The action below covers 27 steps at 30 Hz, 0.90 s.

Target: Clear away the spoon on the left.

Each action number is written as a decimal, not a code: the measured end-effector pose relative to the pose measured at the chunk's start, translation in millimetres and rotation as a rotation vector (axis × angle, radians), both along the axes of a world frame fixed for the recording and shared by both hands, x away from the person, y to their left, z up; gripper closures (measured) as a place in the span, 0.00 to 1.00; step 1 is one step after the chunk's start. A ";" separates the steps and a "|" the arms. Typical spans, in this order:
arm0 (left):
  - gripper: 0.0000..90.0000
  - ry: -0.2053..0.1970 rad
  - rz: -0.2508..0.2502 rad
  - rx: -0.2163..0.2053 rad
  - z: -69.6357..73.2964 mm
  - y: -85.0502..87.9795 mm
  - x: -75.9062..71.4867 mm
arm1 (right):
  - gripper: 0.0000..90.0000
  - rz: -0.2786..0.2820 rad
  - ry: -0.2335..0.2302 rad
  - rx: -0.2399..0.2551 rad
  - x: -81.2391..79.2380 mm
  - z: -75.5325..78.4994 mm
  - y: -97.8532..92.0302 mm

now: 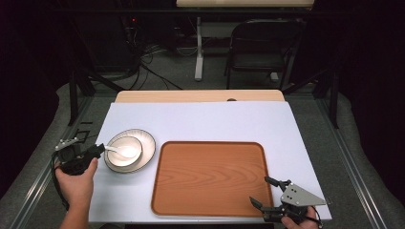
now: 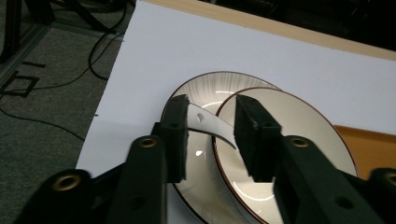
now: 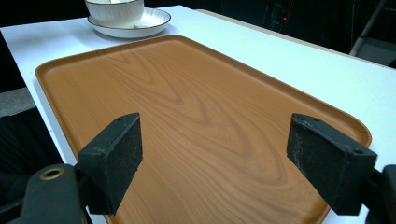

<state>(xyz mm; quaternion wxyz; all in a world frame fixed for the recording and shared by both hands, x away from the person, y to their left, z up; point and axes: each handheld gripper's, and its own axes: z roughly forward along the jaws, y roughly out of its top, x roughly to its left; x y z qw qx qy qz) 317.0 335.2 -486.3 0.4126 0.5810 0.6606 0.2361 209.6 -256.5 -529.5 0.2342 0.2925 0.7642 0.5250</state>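
Left gripper [image 2: 210,135], jaws part-open, straddles the white ceramic spoon [image 1: 120,150] handle in the cream bowl [image 1: 125,151]; next, close. Right gripper [image 3: 229,163] gapes wide.

The left tool [image 2: 210,135] looks down along its two black padded jaws, which stand apart on either side of a white ceramic spoon's handle [image 2: 212,125] without pressing on it. The spoon leans over the brown rim of a cream bowl [image 2: 299,130], which sits on a cream, brown-edged plate [image 2: 210,86] on the white-covered table [image 2: 261,60].
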 end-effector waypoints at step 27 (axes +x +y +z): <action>0.47 0.026 0.012 -0.122 -15.8 6.3 -0.4 | 0.20 0.000 -0.001 0.001 -0.2 0.1 -0.2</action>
